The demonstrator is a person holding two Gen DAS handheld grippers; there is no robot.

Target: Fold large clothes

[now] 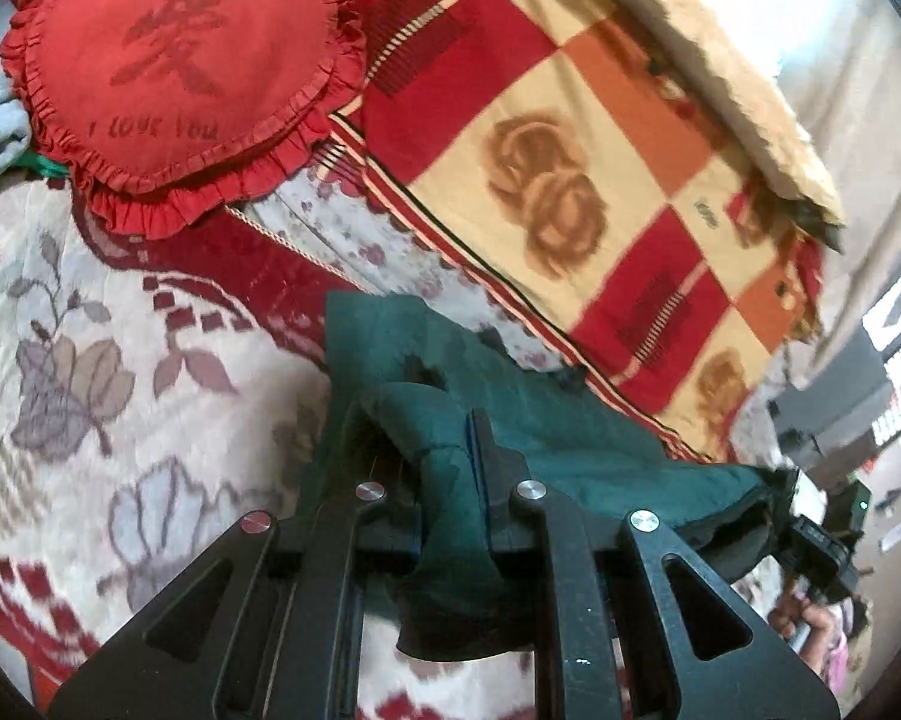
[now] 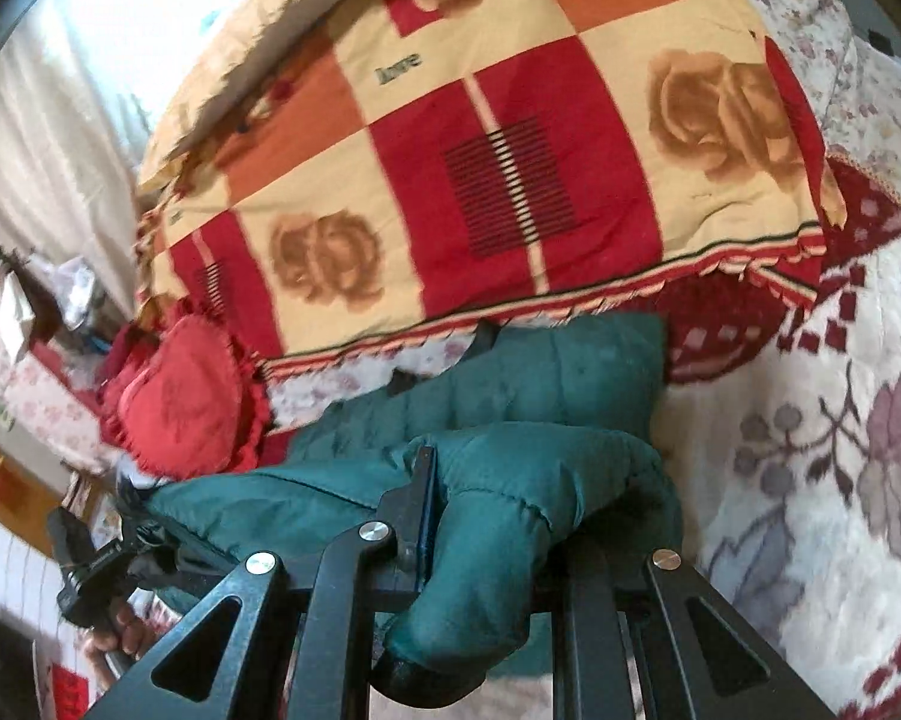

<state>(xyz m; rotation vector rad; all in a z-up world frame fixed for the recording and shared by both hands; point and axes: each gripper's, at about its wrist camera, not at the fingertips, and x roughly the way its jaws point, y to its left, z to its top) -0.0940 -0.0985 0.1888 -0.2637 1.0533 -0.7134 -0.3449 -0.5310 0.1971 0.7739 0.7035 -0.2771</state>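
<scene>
A dark green quilted jacket is held stretched between both grippers above a floral bedspread. My left gripper is shut on a bunched edge of the jacket, padding bulging between its fingers. My right gripper is shut on the other edge of the jacket, fabric wrapping over its right finger. The right gripper shows at the far right of the left wrist view. The left gripper shows at lower left of the right wrist view. The jacket's far part rests on the bed.
A folded red, cream and orange checked quilt lies just beyond the jacket. A red heart-shaped cushion sits left of it, also in the right wrist view. A cream curtain and room clutter lie beyond the bed edge.
</scene>
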